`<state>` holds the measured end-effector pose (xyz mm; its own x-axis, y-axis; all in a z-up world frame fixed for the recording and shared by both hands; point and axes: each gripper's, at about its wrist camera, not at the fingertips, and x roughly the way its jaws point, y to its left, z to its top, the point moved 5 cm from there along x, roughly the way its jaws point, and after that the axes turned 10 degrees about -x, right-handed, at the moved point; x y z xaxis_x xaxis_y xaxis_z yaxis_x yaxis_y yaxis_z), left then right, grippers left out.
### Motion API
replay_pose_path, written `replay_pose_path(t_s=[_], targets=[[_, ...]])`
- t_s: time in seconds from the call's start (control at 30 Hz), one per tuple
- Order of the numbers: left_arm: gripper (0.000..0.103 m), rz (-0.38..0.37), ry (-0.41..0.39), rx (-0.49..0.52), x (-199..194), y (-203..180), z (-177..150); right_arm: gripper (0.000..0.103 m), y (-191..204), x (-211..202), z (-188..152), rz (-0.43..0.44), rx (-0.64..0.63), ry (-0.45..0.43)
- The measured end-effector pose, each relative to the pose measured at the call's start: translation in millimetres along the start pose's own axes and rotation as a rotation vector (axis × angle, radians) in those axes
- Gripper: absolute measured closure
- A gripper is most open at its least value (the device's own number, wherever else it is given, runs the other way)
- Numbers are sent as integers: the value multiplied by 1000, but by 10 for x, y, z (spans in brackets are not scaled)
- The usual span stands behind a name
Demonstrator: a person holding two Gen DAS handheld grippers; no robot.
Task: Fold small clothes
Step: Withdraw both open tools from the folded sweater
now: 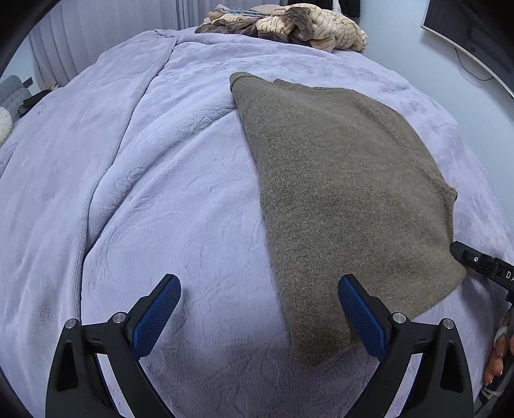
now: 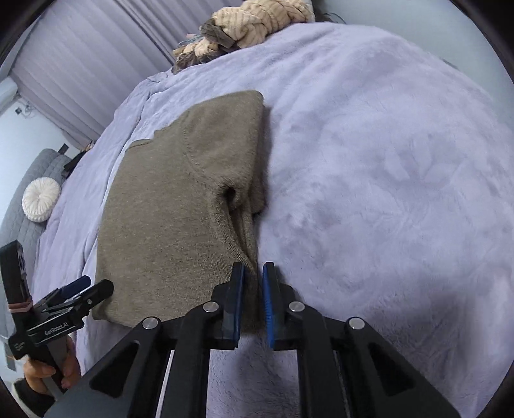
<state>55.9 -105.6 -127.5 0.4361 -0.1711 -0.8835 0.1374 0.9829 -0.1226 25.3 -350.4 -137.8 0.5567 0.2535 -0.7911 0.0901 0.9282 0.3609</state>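
A brown knit sweater (image 1: 347, 199) lies partly folded on a lilac fleece blanket (image 1: 160, 193); it also shows in the right wrist view (image 2: 173, 205). My left gripper (image 1: 258, 289) is open, its right finger over the sweater's near left corner and its left finger over bare blanket. My right gripper (image 2: 253, 276) is shut on the sweater's near right edge, pinching a ridge of knit between its blue pads (image 2: 268, 299). The right gripper's tip also shows at the right of the left wrist view (image 1: 475, 258). The left gripper appears in the right wrist view (image 2: 85, 291).
A pile of beige and brown striped clothes (image 1: 289, 25) lies at the far end of the bed (image 2: 253, 22). A grey quilted seat with a white round cushion (image 2: 41, 199) stands on the left. A monitor (image 1: 472, 35) hangs on the right wall.
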Motion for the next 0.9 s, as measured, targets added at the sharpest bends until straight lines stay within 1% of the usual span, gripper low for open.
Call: replay_pose_path(t_s=[0.07,0.23,0.33,0.4,0.47,0.53,0.63,0.73,0.9], targets=[[4,14,-10,18,-15,-20,-22,91,-39,-29,-44,21,25,-15],[4,20,-1,-5,-28,7,-12,90,33,-185,-52,-26,-22,-22],[4,22,-6,-13,-41,13,-37,90,136,-397,-11,-41,-48,-82],[4,21,-6,-21,-45,18,-48,90,272,-513,14,-22,-87,-120],[4,23,-4,-28,-45,21,-53,90,390,-495,17,-2,-126,-107],[4,27,-1,-35,-53,22,-59,90,421,-387,-10,2,-138,-74],[4,31,7,-41,-60,18,-65,91,301,-150,-84,1,-80,-13],[4,34,5,-36,-70,13,-71,91,188,-147,-144,44,-16,-23],[4,35,10,-50,-65,19,-73,91,194,-217,-193,52,-26,-21]])
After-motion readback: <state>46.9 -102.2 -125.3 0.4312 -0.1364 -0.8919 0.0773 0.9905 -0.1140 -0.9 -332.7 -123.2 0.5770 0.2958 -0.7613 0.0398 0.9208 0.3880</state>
